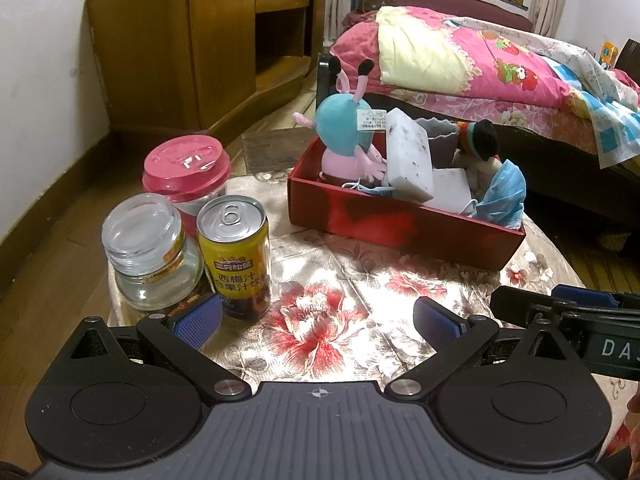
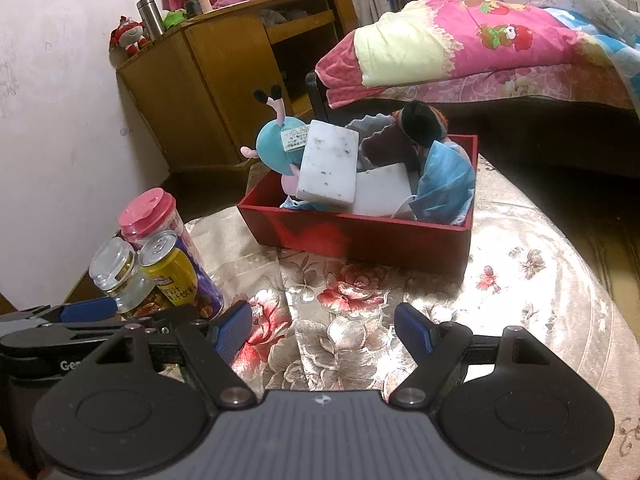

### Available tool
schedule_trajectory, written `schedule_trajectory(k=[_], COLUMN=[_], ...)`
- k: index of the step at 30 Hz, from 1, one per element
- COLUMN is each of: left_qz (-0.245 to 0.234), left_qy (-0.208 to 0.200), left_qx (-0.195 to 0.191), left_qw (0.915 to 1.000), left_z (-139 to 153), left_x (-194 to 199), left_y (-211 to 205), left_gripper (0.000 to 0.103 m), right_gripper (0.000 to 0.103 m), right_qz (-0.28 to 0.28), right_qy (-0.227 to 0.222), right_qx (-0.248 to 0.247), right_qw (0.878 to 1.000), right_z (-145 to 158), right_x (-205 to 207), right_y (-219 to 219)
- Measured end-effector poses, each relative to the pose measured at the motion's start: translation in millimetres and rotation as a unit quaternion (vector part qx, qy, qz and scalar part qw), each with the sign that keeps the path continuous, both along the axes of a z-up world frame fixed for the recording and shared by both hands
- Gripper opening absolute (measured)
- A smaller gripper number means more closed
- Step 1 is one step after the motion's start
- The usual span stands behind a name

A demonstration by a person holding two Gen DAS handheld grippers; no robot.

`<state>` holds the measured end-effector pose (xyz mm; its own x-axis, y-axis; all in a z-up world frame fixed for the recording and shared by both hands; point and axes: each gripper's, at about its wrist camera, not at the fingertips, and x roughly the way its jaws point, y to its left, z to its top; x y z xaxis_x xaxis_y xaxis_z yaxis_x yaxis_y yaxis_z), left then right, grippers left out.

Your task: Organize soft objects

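A red box [image 1: 400, 228] [image 2: 360, 236] stands on the round flowered table [image 1: 360, 280] [image 2: 520, 300]. Inside it sit a blue-and-pink plush toy [image 1: 344, 128] [image 2: 276, 140], a speckled white sponge block [image 1: 408, 156] [image 2: 328, 164], a second white block [image 1: 450, 190] [image 2: 380, 192], a dark plush toy [image 1: 480, 140] [image 2: 424, 120] and a blue face mask [image 1: 504, 192] [image 2: 444, 180]. My left gripper [image 1: 318, 320] hangs open over the cloth in front of the box, nothing between its pads. My right gripper [image 2: 324, 332] is open too and holds nothing.
At the table's left edge stand a glass jar [image 1: 148, 248] [image 2: 116, 272], a yellow drink can [image 1: 236, 252] [image 2: 172, 268] and a pink-lidded cup [image 1: 188, 172] [image 2: 148, 212]. A wooden cabinet [image 1: 192, 48] [image 2: 224, 80] and a bed with a pink quilt [image 1: 480, 64] [image 2: 500, 40] lie beyond.
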<state>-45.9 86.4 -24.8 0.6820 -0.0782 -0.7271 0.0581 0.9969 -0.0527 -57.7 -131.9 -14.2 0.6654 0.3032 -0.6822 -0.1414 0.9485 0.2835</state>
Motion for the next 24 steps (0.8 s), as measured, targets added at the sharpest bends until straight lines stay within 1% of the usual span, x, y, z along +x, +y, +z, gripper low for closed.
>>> schedule_trajectory(k=[24], left_qz=[-0.002], left_qy=[-0.004], left_qx=[0.002], left_qw=[1.0], left_z=[-0.5], left_x=[-0.2], left_y=[-1.6], left_gripper=[0.097], right_gripper=[0.051], right_qz=[0.0], right_qy=[0.0], right_qx=[0.002], right_qw=[1.0], right_z=[1.0], right_x=[0.5], right_y=[-0.5])
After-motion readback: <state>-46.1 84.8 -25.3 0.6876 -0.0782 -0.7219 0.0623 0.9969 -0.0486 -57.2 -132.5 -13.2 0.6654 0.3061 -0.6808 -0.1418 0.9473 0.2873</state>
